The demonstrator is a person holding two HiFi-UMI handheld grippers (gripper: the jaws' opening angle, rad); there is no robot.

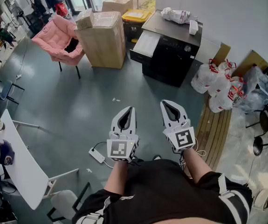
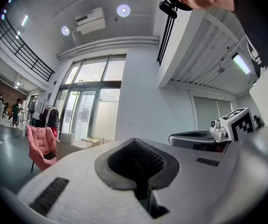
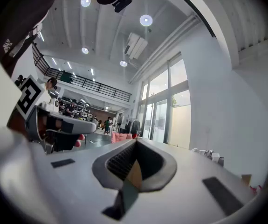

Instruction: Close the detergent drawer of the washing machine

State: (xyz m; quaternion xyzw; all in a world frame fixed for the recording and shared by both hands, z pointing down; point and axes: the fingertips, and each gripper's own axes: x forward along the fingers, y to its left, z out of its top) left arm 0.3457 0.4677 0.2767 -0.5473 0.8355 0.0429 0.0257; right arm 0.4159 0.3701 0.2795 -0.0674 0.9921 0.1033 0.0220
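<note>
Nothing of the task is done yet, by my reading: the person stands mid-room on open grey floor (image 1: 82,106), well apart from the washer (image 1: 171,59), and the whole walk up and the push on the drawer are left.

The washer is the black machine with a grey top at the far side, a little right of centre, against the white wall. A pale panel (image 1: 146,43) juts at its left. From here I cannot tell whether that is the drawer, or how far out the drawer stands.

Around it:
- A tall box (image 1: 103,41) stands just left of the washer, with a yellow bin (image 1: 136,15) behind.
- A pink chair (image 1: 57,38) sits further left.
- A white table (image 1: 24,164) runs along the near left.
- Tied bags (image 1: 217,85) are heaped right of the washer.
- Planks (image 1: 215,129) lie on the floor on the near side of the bags.
- A cloth (image 1: 175,15) lies on the washer's top.
- A power strip (image 1: 96,154) lies on the floor by the person's feet.

The straight path to the washer looks clear. Only the strip and its cord are underfoot, and the planks lie to the right.

The left gripper (image 1: 132,109) and right gripper (image 1: 164,103) are held side by side close to the body, pointing ahead. Each has its jaws together with nothing between them.
</note>
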